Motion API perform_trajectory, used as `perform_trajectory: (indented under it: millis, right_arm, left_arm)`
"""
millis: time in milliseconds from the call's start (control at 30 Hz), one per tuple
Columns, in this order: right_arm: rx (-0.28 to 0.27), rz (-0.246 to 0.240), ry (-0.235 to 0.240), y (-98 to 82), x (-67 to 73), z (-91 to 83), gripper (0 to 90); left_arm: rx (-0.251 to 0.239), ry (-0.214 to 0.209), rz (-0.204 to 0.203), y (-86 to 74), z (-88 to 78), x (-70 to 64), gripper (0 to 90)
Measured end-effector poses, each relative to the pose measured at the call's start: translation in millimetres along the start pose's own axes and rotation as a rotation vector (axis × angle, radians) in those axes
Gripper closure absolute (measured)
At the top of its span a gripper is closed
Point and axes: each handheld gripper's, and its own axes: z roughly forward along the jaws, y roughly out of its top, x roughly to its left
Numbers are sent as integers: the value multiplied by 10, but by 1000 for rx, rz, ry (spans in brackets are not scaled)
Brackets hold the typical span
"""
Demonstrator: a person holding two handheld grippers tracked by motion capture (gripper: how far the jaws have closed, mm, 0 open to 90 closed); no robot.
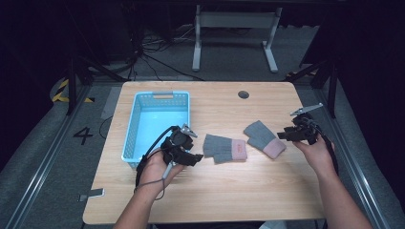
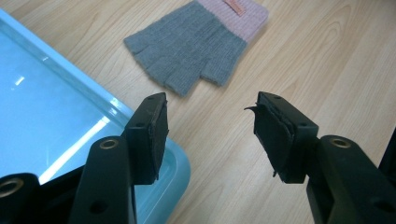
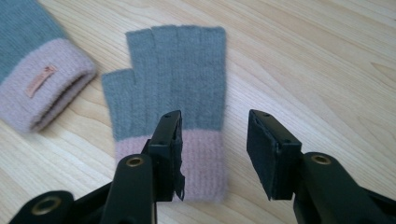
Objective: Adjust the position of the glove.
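Holding both grippers low over the table (image 1: 267, 191), I read this as the approach stage of gathering two fingerless gloves, probably into the blue basket (image 1: 131, 125).

Nearest to me, at about 7 o'clock on the tabletop, the left gripper (image 1: 190, 157) sits by the basket's near right corner. In the left gripper view its jaws stand apart with bare wood between them and nothing gripped; the basket rim (image 2: 182, 161) lies just under the left-hand jaw. The left glove (image 2: 198, 44) lies flat beyond the jaws, cut fingers toward me, pink cuff away. My guess is the gripper is angled that way to come at the finger end.

At about 4 o'clock, the right gripper (image 1: 285, 134) hovers near the right glove (image 3: 175, 98). Its jaws are also parted and clamped on nothing. In the right gripper view, one jaw hangs over the pink cuff (image 3: 198, 163) and the other over bare table, so the gripper is offset, not yet straddling the glove. Whether a pad touches the knit I cannot tell.

The gloves lie mid-table, near each other but apart, cuffs toward one another.

Obstacles: little. The basket wall crowds the left gripper's swing. Both gloves lie flat on the wood, so a pinch needs a pad to get under or bunch the fabric.

Farther off, at 12 o'clock, a round cable port (image 1: 243, 94) near the far edge; beyond it, a white desk frame (image 1: 234, 36) and loose cables (image 1: 153, 57) on the floor.
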Motion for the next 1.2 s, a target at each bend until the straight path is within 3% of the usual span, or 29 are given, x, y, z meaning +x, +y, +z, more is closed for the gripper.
perform_trajectory:
  millis: [367,400,467,567,767,1200]
  right_arm:
    - [-19,-30,16,23,93,80,534]
    - [-27,-31,27,33,107,84,529]
    - [-28,-33,34,46,115,91,528]
    - [-29,-37,40,65,130,119,528]
    - [3,-34,65,102,202,274,525]
    - [73,-85,51,137,336,531,496]
  left_arm:
    - [-7,-5,-14,-5,-49,23,445]
    - [8,-40,-16,-4,-45,27,463]
    - [28,-65,2,-6,-20,4,482]
    - [35,-64,14,16,-2,-30,474]
    - [27,-76,27,40,-5,-73,467]
    - [47,-86,31,55,20,-101,472]
